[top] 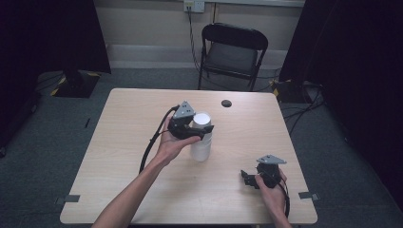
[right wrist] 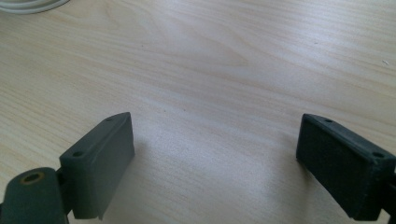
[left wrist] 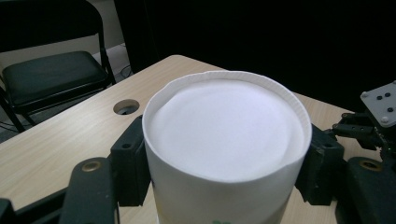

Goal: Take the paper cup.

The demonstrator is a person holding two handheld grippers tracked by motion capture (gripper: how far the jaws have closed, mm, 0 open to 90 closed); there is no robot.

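Observation:
A white paper cup (top: 201, 148) stands upright near the middle of the wooden table (top: 138, 128). My left gripper (top: 203, 129) comes in from the left and is shut on the cup just below its rim. In the left gripper view the two black pads (left wrist: 133, 161) press on both sides of the cup (left wrist: 226, 130), and its rim looks slightly squeezed. My right gripper (top: 246, 179) lies low at the table's front right, pointing left. Its jaws stand wide open in the right gripper view (right wrist: 215, 168), with bare table between them.
A black folding chair (top: 233, 52) stands behind the table. A round cable hole (top: 226, 103) sits near the far edge. Cables trail on the floor at the right. The right gripper (left wrist: 376, 119) also appears beyond the cup in the left gripper view.

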